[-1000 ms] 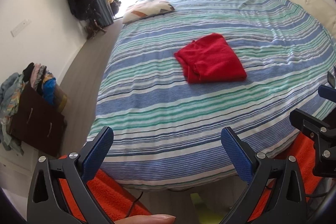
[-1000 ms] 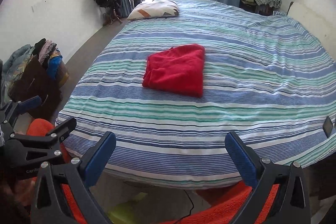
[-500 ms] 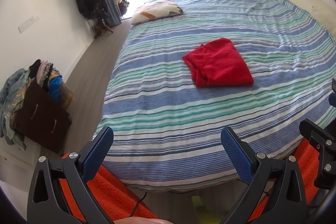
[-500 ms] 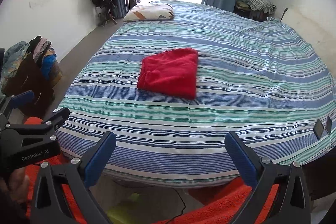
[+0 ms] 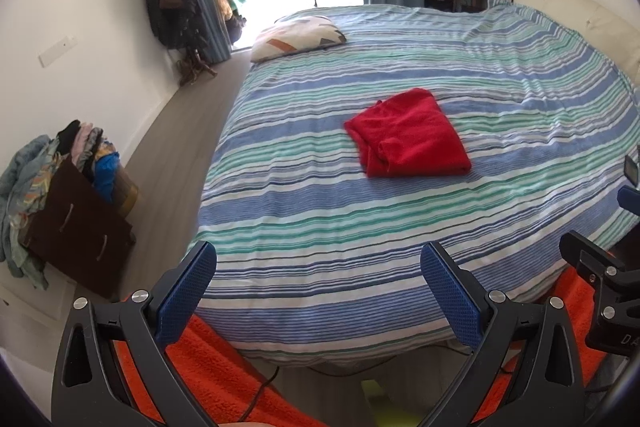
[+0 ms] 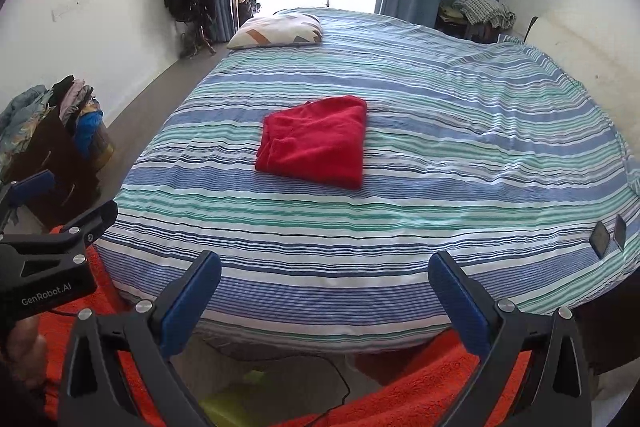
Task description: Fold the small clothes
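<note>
Red garment (image 5: 408,135) (image 6: 316,143) lies folded near the middle of the striped bed (image 5: 320,227), flat on the cover. Your left gripper (image 5: 318,291) and right gripper (image 6: 326,299) hang at the bed's near edge, both spread wide, holding nothing, well apart from it.

So the folded garment (image 5: 408,135) sits on the bed (image 5: 360,227), roughly mid-mattress, well apart from the pillow (image 5: 298,37) at the far left corner. Both grippers hang off the near edge, left gripper (image 5: 318,291) beside the right gripper (image 6: 324,297). A clothes pile (image 5: 60,163) sits on the floor left of the bed.
</note>
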`<state>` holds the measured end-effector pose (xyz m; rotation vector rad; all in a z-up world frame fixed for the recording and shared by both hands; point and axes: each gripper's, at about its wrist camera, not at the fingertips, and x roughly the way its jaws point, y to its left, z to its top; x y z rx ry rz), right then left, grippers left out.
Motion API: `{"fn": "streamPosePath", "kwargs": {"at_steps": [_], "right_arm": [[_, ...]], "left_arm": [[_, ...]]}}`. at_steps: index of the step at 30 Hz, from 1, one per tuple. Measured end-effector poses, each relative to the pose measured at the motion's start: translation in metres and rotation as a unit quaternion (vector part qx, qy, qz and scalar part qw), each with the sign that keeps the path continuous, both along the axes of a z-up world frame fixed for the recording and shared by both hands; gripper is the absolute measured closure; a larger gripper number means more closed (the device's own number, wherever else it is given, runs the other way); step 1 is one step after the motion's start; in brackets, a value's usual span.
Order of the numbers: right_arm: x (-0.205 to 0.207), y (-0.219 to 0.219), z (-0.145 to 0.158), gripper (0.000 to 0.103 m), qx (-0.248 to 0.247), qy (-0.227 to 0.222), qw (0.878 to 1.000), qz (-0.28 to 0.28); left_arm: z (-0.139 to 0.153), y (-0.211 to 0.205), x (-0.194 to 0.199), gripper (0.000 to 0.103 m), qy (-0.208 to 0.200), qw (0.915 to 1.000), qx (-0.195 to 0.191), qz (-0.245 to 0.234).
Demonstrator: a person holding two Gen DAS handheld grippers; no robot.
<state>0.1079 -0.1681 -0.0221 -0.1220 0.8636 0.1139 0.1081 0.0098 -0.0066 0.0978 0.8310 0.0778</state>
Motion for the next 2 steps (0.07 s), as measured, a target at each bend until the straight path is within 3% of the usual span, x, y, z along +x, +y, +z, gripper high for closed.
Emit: {"fn": "streamPosePath", "kwargs": {"at_steps": [2], "right_arm": [[-0.0039, -0.0002, 0.0015, 0.001, 0.000, -0.003, 1.000, -0.002]], "left_arm": [[0.0032, -0.0020, -0.0046, 0.001, -0.006, 1.0000, 0.003, -0.003]]}}
